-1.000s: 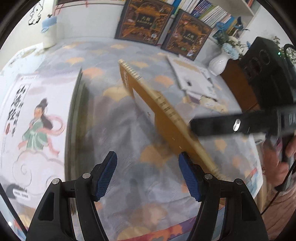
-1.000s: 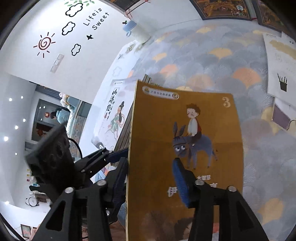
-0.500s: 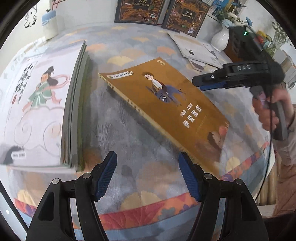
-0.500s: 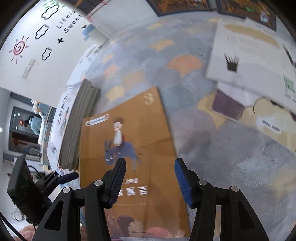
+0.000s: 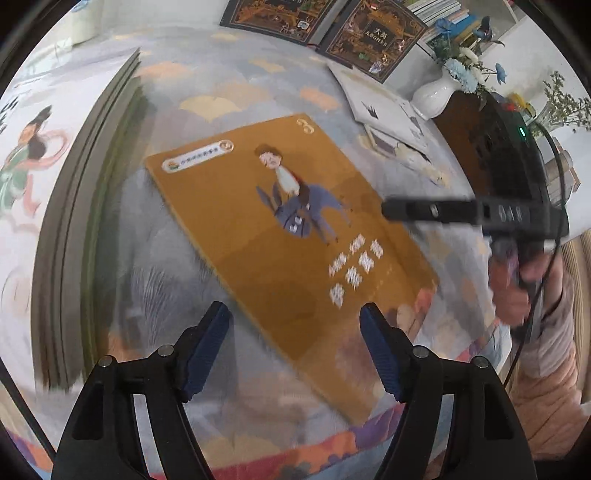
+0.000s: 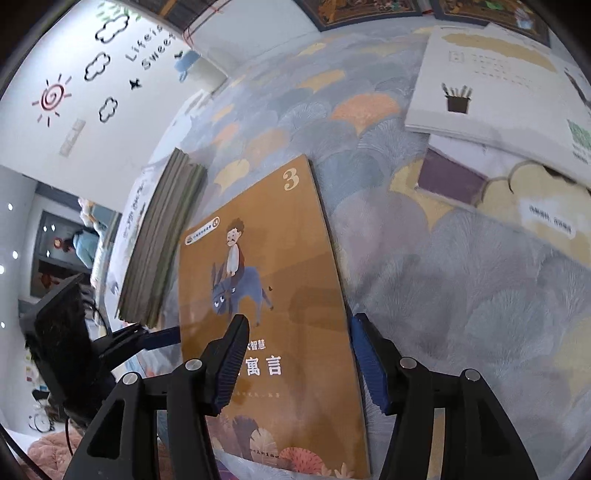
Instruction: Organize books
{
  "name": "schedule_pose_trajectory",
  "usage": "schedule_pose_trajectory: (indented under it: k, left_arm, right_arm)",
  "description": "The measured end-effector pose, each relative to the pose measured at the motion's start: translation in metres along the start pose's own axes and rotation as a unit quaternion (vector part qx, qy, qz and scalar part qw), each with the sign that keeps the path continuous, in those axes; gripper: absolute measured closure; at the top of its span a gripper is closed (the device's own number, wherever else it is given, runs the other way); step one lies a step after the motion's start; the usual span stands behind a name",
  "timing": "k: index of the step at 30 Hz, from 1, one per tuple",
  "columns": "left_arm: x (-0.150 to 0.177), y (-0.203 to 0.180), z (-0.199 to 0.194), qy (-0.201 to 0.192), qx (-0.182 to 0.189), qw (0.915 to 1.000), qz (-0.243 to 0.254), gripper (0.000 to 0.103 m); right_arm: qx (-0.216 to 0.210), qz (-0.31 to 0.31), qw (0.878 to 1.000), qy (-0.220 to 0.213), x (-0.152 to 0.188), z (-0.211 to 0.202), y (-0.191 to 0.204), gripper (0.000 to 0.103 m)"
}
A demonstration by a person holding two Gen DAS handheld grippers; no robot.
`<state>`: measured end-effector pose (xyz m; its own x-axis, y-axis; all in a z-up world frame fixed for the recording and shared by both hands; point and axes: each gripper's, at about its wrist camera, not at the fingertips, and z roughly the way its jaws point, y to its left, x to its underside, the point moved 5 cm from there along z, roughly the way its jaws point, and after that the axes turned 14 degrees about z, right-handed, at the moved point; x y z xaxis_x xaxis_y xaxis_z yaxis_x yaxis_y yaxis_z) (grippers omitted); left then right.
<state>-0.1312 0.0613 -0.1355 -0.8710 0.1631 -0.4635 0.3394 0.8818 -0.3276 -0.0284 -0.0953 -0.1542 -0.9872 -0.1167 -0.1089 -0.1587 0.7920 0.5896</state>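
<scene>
An orange picture book [image 5: 295, 240] with a boy on a donkey lies flat on the patterned tablecloth [image 5: 229, 96]. My left gripper [image 5: 295, 343] hangs just over its near corner. Its jaws are opening and the pads touch nothing. In the right wrist view the same book [image 6: 266, 258] fills the middle, and my right gripper [image 6: 299, 350] hovers above its lower half. Those jaws are also opening and stand clear of the cover. A stack of books [image 5: 74, 184] with a white illustrated cover lies to the left of the orange one.
White books [image 6: 491, 81] lie spread at the right, with a purple one [image 6: 450, 177] beneath. Two dark ornate books [image 5: 369, 33] lean on the back wall beside a white vase [image 5: 436, 96] of blue flowers. A hand [image 5: 517, 288] holds the right gripper [image 5: 391, 211]. The table's front edge is close.
A second ago my right gripper held the orange book upright. The book now lies flat and released, with the right gripper above it. My left gripper has sunk toward it.
</scene>
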Motion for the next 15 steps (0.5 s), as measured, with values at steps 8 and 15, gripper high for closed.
schedule_pose_trajectory:
  k: [8, 15]
  left_arm:
    - [-0.013, 0.01, 0.0, -0.02, 0.047, 0.9983, -0.029, 0.035]
    - [-0.011, 0.014, -0.002, -0.03, 0.005, 0.9995, -0.009, 0.06]
  right_arm:
    - [-0.09, 0.042, 0.995, 0.031, 0.061, -0.014, -0.016, 0.045]
    - [-0.126, 0.036, 0.991, 0.014, 0.065, -0.016, -0.026, 0.057]
